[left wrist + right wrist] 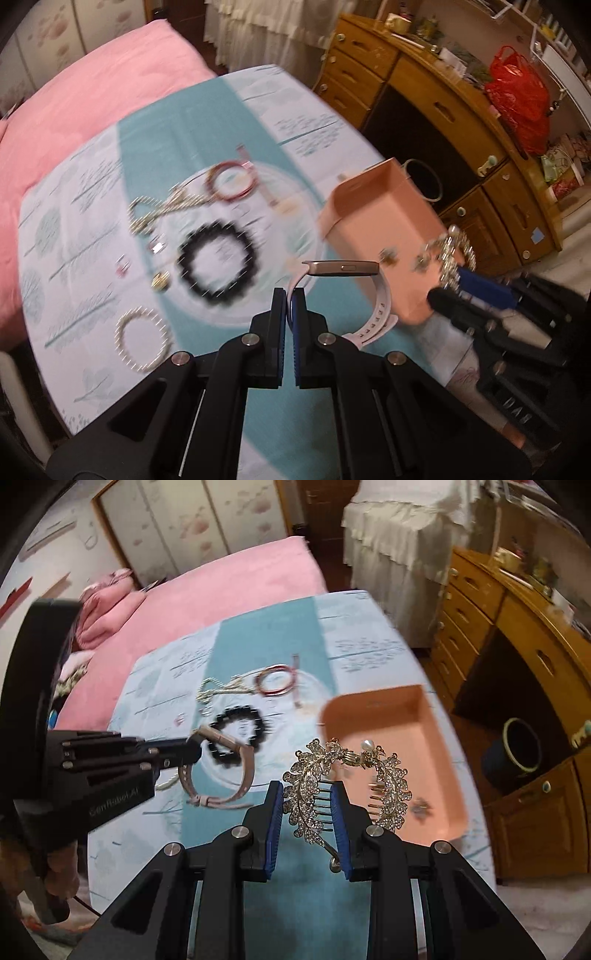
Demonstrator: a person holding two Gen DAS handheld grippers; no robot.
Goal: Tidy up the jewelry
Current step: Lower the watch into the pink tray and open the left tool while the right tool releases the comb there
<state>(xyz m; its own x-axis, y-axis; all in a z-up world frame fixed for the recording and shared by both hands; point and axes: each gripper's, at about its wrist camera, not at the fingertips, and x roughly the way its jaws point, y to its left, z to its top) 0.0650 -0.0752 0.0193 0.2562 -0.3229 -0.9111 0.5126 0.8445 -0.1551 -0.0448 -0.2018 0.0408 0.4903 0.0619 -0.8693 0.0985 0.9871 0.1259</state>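
The right gripper (307,812) grips a rhinestone hair comb (314,786), with the pink tray (436,738) just ahead and slightly to its right, long axis running away from it. The left gripper (289,314) is closed on the strap of a watch (341,267), left of the tray, a little farther from it. Beyond, a black bead bracelet (216,258) and red bangles (232,181) lie on the desk (92,266), not blocking the way.

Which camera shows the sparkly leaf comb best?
The right wrist view: the sparkly leaf comb sits close and sharp between the right gripper fingers. In the left wrist view it is small and blurred beside the pink tray.
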